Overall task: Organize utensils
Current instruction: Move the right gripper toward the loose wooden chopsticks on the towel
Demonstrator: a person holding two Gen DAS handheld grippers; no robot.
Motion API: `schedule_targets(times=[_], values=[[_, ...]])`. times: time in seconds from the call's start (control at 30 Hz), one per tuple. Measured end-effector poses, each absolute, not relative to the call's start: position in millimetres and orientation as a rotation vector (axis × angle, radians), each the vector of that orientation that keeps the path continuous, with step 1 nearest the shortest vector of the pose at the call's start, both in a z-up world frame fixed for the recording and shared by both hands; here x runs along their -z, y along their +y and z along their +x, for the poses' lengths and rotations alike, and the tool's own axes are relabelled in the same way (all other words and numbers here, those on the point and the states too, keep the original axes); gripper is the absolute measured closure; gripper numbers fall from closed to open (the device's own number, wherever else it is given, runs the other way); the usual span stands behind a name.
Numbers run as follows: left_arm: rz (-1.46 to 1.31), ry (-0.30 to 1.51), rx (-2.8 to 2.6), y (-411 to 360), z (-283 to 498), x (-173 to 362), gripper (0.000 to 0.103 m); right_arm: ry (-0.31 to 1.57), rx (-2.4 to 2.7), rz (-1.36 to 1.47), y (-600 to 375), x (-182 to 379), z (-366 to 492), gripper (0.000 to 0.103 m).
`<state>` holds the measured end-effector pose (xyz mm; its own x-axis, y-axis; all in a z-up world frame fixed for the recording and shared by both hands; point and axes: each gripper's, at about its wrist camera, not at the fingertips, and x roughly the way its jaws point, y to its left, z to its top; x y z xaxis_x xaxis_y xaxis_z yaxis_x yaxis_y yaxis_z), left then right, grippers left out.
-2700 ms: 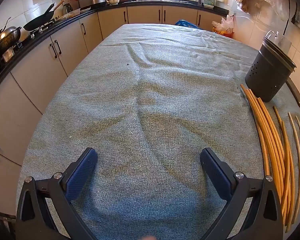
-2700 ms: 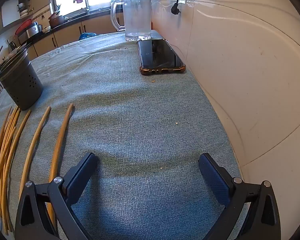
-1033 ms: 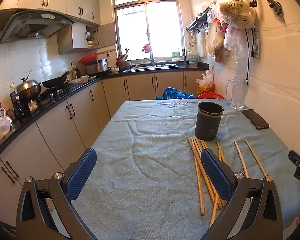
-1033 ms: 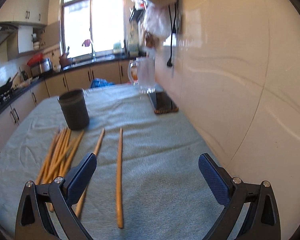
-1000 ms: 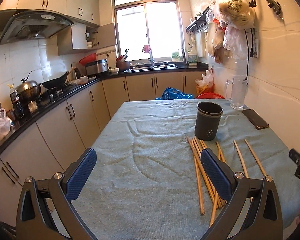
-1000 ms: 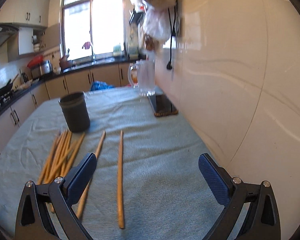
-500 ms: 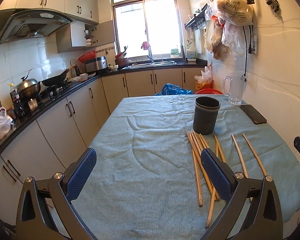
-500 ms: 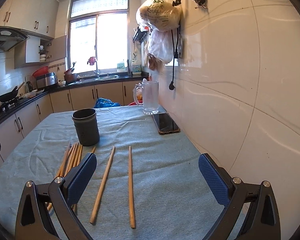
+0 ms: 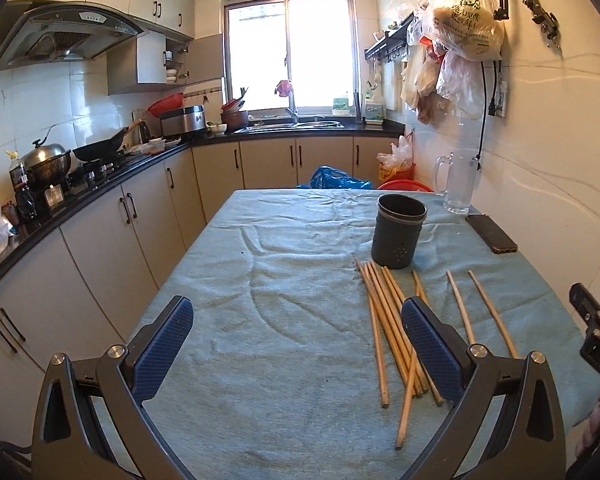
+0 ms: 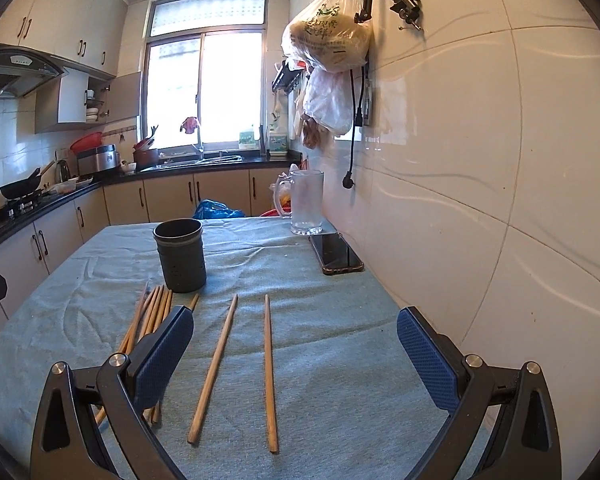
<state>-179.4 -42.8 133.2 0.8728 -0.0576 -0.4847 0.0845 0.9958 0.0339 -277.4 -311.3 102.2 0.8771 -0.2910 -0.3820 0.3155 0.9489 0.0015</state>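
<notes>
Hovering wide open and empty: left gripper (image 9: 296,344), right gripper (image 10: 294,350). Lying at frame centre-right on the tablecloth (image 9: 260,320): chopsticks (image 9: 384,320), just below the dark holder (image 9: 398,236).

L claw (image 9: 296,340) wide apart; chopsticks (image 9: 392,332) beside holder (image 9: 398,236).

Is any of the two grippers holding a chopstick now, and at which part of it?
Nothing is held. The left gripper and the right gripper are both open and empty; the chopsticks lie on the table cloth beside the holder.
</notes>
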Motion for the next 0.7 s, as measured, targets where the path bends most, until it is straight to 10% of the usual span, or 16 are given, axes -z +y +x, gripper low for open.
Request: schedule_targets(times=[0.7], values=[[0.050, 0.542, 0.093, -49, -173, -122, 0.000, 0.425, 0.307, 0.074, -310, -92, -269, 0.000]])
